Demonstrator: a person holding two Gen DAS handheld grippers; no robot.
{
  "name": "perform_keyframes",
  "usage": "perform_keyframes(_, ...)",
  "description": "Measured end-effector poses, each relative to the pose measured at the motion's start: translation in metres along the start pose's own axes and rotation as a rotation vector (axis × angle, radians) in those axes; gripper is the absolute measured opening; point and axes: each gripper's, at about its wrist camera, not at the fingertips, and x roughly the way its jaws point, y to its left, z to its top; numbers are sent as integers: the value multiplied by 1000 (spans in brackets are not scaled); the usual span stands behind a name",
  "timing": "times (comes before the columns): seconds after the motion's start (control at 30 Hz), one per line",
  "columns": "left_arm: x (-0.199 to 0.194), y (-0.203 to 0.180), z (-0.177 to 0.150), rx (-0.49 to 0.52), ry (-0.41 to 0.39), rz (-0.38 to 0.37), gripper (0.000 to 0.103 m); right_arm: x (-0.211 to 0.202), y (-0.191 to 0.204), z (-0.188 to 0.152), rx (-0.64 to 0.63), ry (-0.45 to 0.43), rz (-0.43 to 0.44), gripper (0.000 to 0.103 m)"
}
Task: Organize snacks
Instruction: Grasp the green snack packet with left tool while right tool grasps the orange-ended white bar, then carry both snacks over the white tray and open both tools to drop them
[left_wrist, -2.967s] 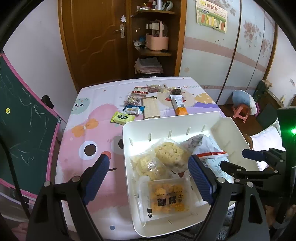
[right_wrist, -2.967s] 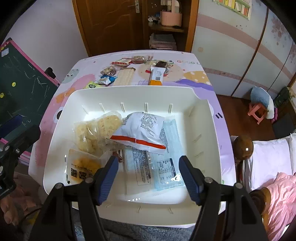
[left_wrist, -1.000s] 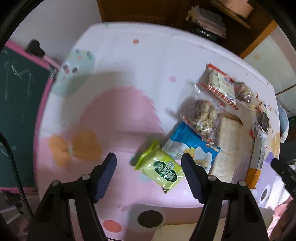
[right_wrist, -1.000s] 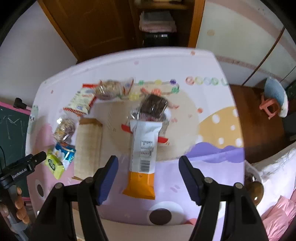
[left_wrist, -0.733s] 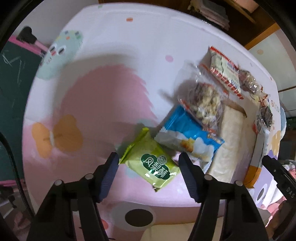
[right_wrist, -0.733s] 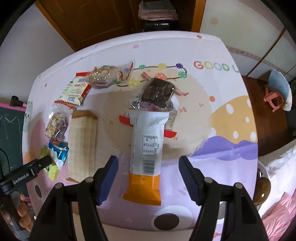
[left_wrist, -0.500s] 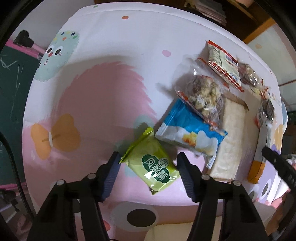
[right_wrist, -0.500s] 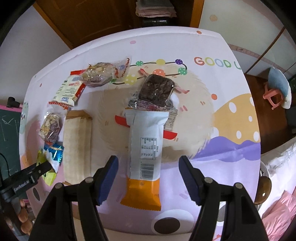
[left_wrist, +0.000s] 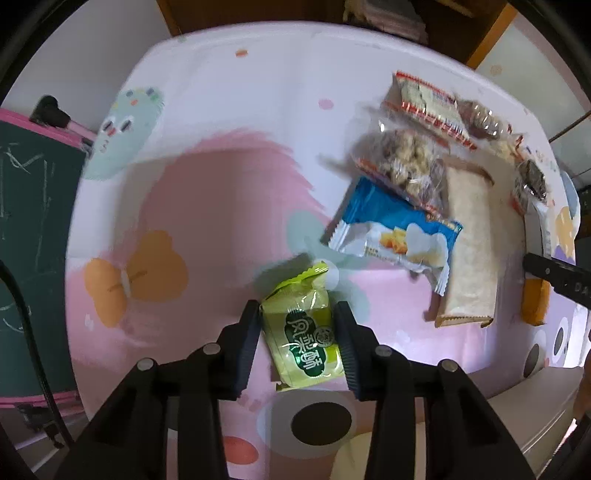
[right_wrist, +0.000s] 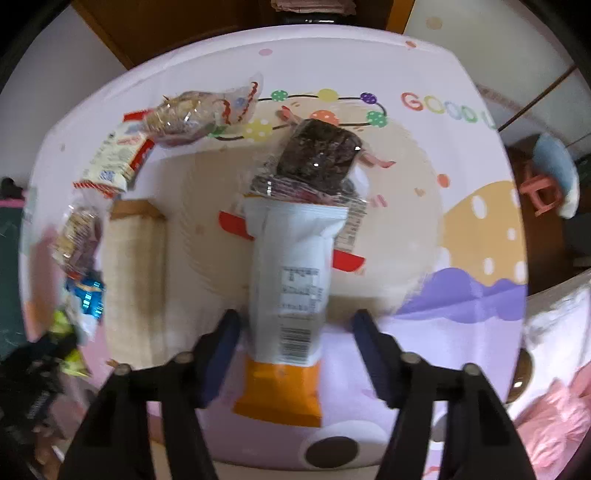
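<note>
My left gripper (left_wrist: 298, 325) is shut on a green snack packet (left_wrist: 303, 332) that lies on the cartoon-print tablecloth (left_wrist: 207, 206); both pads press its sides. A blue-and-white packet (left_wrist: 391, 236) lies just beyond it. My right gripper (right_wrist: 295, 332) is open, its fingers on either side of the lower part of a long white-and-orange packet (right_wrist: 291, 295) without touching it. A dark brownie in clear wrap (right_wrist: 317, 155) lies at that packet's far end.
A long beige wafer pack (right_wrist: 135, 280) lies left of the white packet and also shows in the left wrist view (left_wrist: 469, 251). A clear nut bag (left_wrist: 399, 162), a red-trimmed packet (left_wrist: 424, 103) and another clear bag (right_wrist: 199, 114) lie farther back. The white bin's rim (left_wrist: 517, 406) shows at bottom right.
My left gripper came down over the green packet and shut on it. My right gripper moved down and forward so that its open fingers now flank the white-and-orange packet.
</note>
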Motion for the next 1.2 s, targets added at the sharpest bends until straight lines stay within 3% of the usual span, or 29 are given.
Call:
perform_keyframes(0.03,-4,0,-2,5,-20,5,39,-1,1,0,-9,-10,-5,40)
perform_keyframes(0.2,-37,-9,-13,23,-121,25,39,-6,-6,-10,27,-21,53,36)
perform_keyframes(0.33,-86,-12,-23,48,-231,40,39,-30,-20,-24,70,-105,119,35)
perform_keyframes(0.63,-205,-18,-70,143,-478,-44,39,-150,-34,-83,84,-368,311,36)
perform_keyframes(0.8,-252,-32,-113,200,-567,-95,39,-216,-29,-151,-16,-520,322,36)
perform_keyframes(0.97,-274,-39,-158,231,-614,-150,39,-251,-20,-216,-107,-634,289,36)
perform_keyframes(1.2,-266,-53,-215,270,-643,-146,39,-256,-7,-280,-170,-734,203,37)
